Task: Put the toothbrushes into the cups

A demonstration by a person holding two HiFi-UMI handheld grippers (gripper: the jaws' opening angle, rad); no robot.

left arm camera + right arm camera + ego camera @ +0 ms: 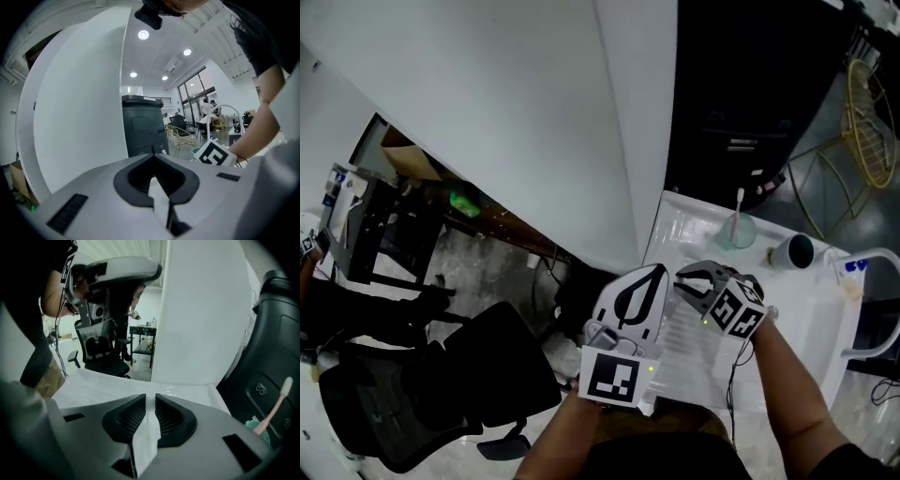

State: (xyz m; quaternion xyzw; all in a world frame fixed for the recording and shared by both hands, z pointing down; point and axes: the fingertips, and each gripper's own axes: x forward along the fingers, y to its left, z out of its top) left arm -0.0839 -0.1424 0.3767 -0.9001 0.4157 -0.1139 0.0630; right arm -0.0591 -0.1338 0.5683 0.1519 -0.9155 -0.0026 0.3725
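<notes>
over the white table (686, 225), the left gripper (661, 269) is pressed together on nothing, while the right gripper (686, 279) shows only a thin, empty slit between its jaws. beyond them a pink toothbrush (739, 201) stands in a green cup (737, 232), a white cup (791, 251) near it

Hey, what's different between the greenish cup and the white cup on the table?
The greenish cup is translucent; the white cup is opaque with a dark inside. The greenish cup holds a pink toothbrush; no toothbrush shows in the white cup. The greenish cup stands upright, while the white cup looks tipped on its side. Both sit close together on the white table.
</notes>
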